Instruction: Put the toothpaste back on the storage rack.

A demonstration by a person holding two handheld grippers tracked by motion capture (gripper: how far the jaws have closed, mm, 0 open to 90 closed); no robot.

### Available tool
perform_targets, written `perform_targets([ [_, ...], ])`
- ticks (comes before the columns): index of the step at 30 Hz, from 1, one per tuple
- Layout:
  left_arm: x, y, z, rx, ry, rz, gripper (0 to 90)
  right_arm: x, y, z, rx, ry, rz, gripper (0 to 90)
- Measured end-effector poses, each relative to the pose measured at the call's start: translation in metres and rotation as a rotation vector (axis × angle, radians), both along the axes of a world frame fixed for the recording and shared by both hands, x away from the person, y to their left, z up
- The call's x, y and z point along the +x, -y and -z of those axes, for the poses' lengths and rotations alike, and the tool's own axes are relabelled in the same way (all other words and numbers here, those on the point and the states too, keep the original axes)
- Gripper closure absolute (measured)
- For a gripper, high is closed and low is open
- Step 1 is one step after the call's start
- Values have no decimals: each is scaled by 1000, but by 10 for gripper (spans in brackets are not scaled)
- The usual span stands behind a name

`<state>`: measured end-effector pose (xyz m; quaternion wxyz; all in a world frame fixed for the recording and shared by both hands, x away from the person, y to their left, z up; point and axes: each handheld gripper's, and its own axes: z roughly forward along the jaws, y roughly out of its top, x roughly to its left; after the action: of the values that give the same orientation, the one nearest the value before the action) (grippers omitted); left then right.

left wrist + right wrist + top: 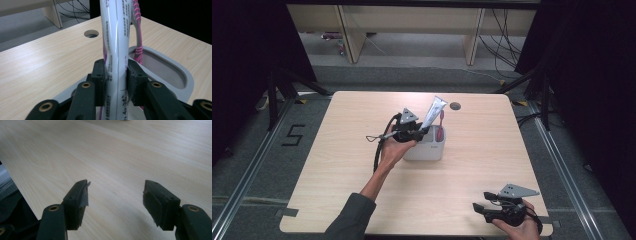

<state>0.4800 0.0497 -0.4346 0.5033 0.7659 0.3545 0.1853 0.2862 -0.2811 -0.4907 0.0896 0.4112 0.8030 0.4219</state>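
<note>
was mid-drop: left gripper (116,75) pinching toothpaste tube (116,37) over the holder (426,150); right gripper (116,197) wide open, empty. next: release cleanly.

A recording lab or test studio, not a home.

The light wooden surface (362,200) stands alone on a grey carpeted floor (247,165), hemmed in at both sides by black curtains (592,75) and dark stand legs (277,95). A number five (293,135) is taped on the floor at the left, and metal rails (569,175) run along the floor on either side. Loose cables (504,45) trail under plain wooden furniture (412,20) at the back. The surface has a round cable hole (455,106), as office desks do.
</note>
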Motion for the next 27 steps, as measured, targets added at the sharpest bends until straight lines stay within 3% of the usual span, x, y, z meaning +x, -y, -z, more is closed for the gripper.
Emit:
perform_targets([
  [1,-1,0,-2,-10,6,7,669,0,0,0,4,-11,-3,376],
  [2,-2,-1,-5,-21,4,9,683,0,1,0,-9,13,-3,376],
  [6,-5,-7,-13,1,14,-2,663,0,0,-1,-19,14,-5,376],
  [12,-10,-18,-20,-15,18,5,616,0,1,0,-15,12,-5,376],
  [24,-18,-23,-29,-3,12,9,549,1,0,1,-16,15,-5,375],
  [25,-17,-24,-30,3,37,19,536,0,0,0,-15,12,-4,376],
  [27,-19,-24,-31,3,34,26,516,0,0,0,-15,13,-3,375],
])
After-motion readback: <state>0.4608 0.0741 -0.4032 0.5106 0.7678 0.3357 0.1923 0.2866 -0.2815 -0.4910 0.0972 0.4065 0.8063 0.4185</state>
